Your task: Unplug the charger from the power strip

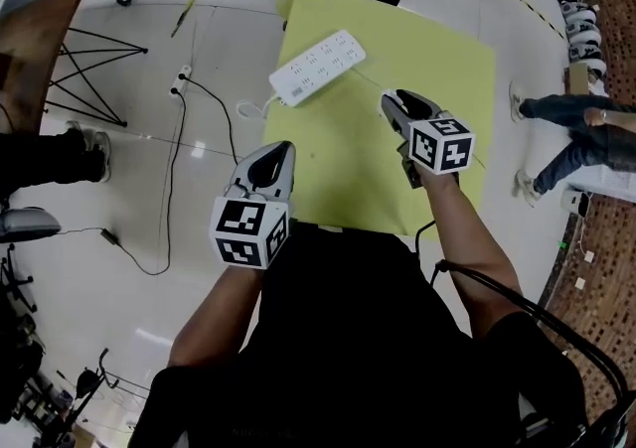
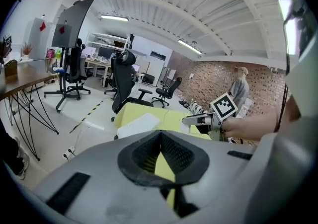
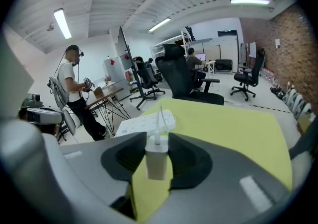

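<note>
Our left gripper (image 1: 286, 146) at the yellow tabletop's (image 1: 447, 88) near edge, fingers pressed together, white power strip (image 1: 316, 67) on the far left corner, our right gripper (image 1: 389, 97) fingers pinching the white charger (image 3: 156, 161), apart from the strip

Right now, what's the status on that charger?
Right gripper shut on charger. Charger out of power strip. Left gripper shut, empty. Nothing in the way.

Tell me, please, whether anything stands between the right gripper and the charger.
Nothing visible does. The right gripper has its fingers closed on the charger itself, which is clear of the power strip lying on the yellow table.
</note>
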`<action>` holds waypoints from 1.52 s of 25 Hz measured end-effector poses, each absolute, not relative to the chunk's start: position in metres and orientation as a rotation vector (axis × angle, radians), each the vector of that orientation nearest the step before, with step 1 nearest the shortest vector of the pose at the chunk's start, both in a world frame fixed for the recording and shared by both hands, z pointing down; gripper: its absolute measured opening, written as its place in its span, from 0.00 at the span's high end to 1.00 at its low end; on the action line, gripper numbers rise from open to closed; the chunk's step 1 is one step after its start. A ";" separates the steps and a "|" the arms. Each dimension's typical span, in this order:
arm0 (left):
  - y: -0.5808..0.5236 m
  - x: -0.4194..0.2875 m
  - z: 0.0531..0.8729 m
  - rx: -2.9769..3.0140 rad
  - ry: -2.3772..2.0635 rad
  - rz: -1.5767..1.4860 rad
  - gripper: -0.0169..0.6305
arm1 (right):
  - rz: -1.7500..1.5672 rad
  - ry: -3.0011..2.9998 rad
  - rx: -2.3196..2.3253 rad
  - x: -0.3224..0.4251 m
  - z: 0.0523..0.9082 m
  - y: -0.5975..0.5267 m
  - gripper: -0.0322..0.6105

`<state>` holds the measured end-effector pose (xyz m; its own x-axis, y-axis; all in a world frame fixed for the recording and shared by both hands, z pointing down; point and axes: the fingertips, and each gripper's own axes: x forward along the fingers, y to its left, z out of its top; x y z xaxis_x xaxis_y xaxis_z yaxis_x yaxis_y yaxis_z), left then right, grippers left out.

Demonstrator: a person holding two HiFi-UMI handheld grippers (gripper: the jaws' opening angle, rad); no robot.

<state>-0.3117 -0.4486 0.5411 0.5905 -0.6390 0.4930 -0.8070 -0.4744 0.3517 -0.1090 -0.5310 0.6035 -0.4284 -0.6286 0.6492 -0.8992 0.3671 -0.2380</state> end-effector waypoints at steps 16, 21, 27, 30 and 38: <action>-0.430 -0.268 0.547 2.323 -1.008 0.454 0.96 | 1.505 -2.061 1.177 -0.125 0.665 -0.407 0.74; -0.432 -0.267 0.546 2.323 -1.009 0.454 0.96 | 1.615 -2.007 1.158 -0.121 0.685 -0.401 0.74; -0.427 -0.275 0.547 2.310 -1.027 0.444 0.96 | 1.576 -2.032 1.175 -0.119 0.687 -0.406 0.73; -0.426 -0.278 0.546 2.304 -1.033 0.439 0.96 | 1.479 -2.020 1.177 -0.117 0.688 -0.411 0.73; -0.429 -0.285 0.545 2.301 -1.047 0.421 0.96 | 1.275 -1.977 1.201 -0.105 0.686 -0.420 0.69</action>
